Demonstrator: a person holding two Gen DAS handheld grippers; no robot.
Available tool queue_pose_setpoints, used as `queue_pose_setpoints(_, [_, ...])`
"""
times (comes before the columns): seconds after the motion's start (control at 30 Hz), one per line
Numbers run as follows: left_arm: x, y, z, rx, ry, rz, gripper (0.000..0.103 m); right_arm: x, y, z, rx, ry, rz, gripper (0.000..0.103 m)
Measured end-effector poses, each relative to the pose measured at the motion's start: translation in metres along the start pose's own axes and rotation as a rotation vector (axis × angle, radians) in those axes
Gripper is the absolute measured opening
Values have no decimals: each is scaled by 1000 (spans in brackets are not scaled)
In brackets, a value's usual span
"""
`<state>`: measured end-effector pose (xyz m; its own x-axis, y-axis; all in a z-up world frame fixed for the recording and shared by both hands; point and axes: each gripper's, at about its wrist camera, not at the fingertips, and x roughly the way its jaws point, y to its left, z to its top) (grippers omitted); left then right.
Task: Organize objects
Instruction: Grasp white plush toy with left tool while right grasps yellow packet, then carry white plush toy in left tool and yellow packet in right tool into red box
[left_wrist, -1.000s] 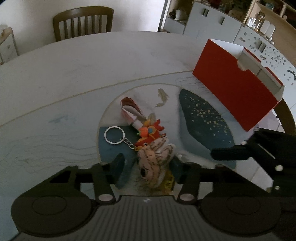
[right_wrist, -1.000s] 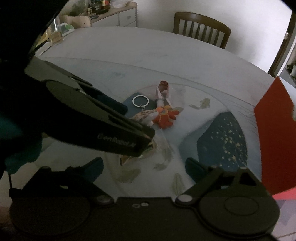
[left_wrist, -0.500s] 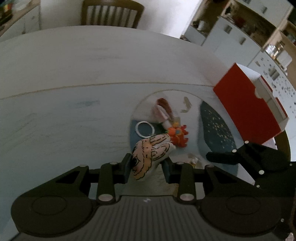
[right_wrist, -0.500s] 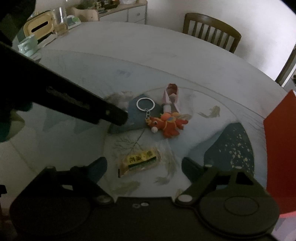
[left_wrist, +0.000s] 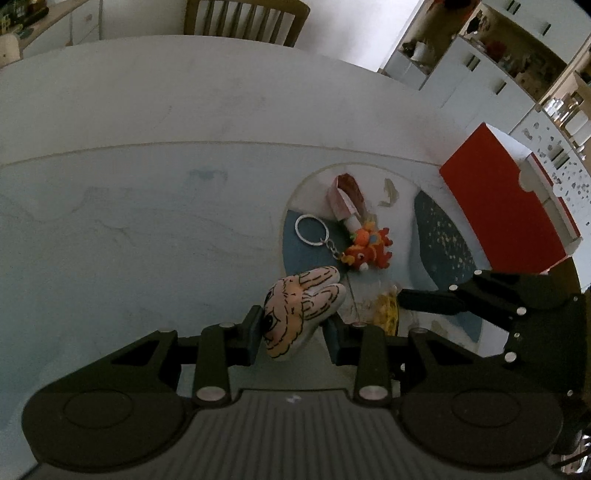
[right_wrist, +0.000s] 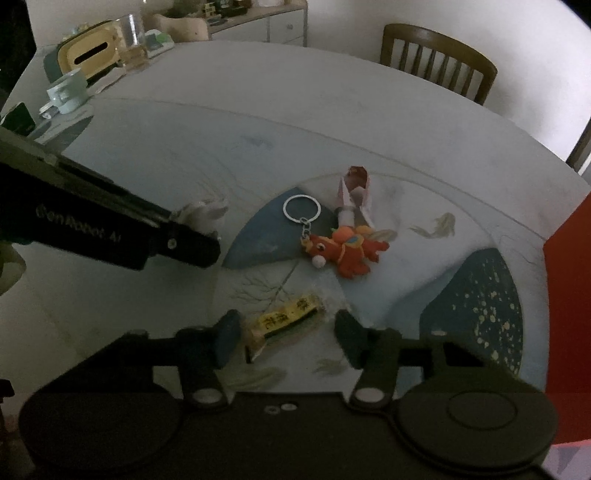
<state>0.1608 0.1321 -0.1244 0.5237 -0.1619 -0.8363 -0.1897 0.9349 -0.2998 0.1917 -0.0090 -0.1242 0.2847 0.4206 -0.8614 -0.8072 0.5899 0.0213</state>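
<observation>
Nearest in the left wrist view, the left gripper (left_wrist: 293, 328) has its two dark pads pressed against the sides of a soft, peach-coloured plush toy with black stitched lines and an eye (left_wrist: 300, 309), which it holds above the round table with a pale blue painted top (left_wrist: 147, 206). In the right wrist view the same gripper comes in from the left as a dark bar, with a pale part of the toy showing at its tip.

The right gripper (right_wrist: 284, 334) hangs low over the table with its jaws partly open; they have just been closing. Between its fingers lies a small clear-wrapped snack bar with a yellow label and dark characters (right_wrist: 286, 319), set at a slant. The left finger (right_wrist: 227, 341) is at the wrapper's end, but I cannot tell whether it presses on it; the right finger (right_wrist: 349, 341) stands clear.

Just beyond the snack lies an orange-red plush dragon keychain with a white snout (right_wrist: 341, 249), its short chain leading to a silver split ring (right_wrist: 301, 207) that rests flat on a dark blue patch of the painted top. Touching the dragon's far side is a pink and white folded paper piece with a dark red end (right_wrist: 352, 192).

Further off, at the table's right edge, stands a red cardboard box with white inner walls and an open top (left_wrist: 502, 206). On the far left of the table sit a yellow and green tissue box (right_wrist: 86, 55) and a pale green mug (right_wrist: 68, 92). A brown wooden chair with a slatted back (right_wrist: 437, 62) stands behind the table.
</observation>
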Motion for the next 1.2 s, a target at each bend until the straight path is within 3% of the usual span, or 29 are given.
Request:
queue_pose_setpoints(0.07, [0, -1, -2, -1, 2, 0, 33, -3, 0, -1, -4, -7, 1, 30])
queue_pose_setpoints(0.17, [-2, -4, -5, -3, 3, 2, 33, -5, -2, -2, 10, -4, 13, 25])
queue_pose_setpoints(0.67, [-12, -31, -19, 19, 15, -28, 33, -66, -39, -43, 108, -42, -16, 22])
queue_pose_setpoints(1.2, [-36, -124, 10, 140, -51, -127, 33, -161, -98, -40, 195, -183, -64, 22])
